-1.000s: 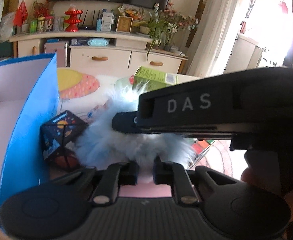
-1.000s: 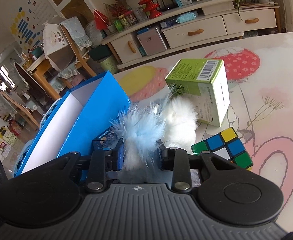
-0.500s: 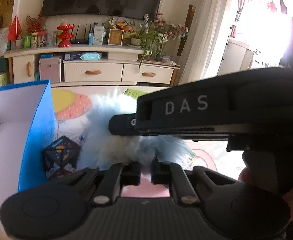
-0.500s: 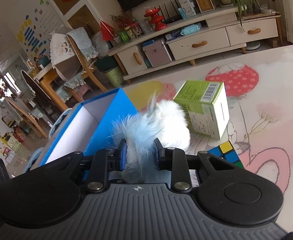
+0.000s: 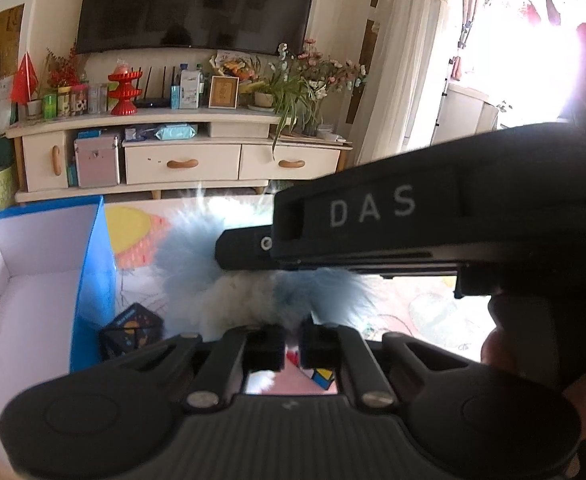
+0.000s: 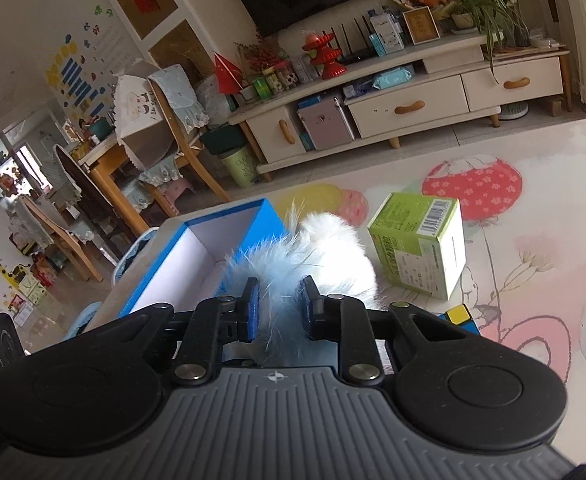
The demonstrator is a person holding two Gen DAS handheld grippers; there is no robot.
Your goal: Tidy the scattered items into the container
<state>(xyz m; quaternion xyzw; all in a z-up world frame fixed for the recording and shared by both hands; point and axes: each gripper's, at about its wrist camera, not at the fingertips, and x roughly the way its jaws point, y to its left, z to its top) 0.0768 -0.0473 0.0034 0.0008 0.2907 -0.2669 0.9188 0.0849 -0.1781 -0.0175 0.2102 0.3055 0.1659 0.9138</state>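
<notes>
Since one second ago both tongs have risen with the fluffy blue-and-white pom-pom toy [image 6: 317, 256], so the counter [image 6: 533, 264] and its things now lie lower in both views. The right tongs [image 6: 279, 312] are closed on the fur, which bulges out between the blue pads; this grip carries the toy. The left tongs [image 5: 291, 346] are nearly closed just under the toy [image 5: 245, 300], but I cannot tell if they really pinch any fur. In the left view the right tool crosses at 3 o'clock, above the fur.

The toy hangs above the counter, beside the near wall of the blue box [image 6: 197, 256], which stands at 10 o'clock and seems empty. I judge it is lifted high to clear this wall. The green carton [image 6: 421, 244], the colour cube [image 6: 459, 314] and the dark patterned cube [image 5: 131, 334] are not yet tidied.
</notes>
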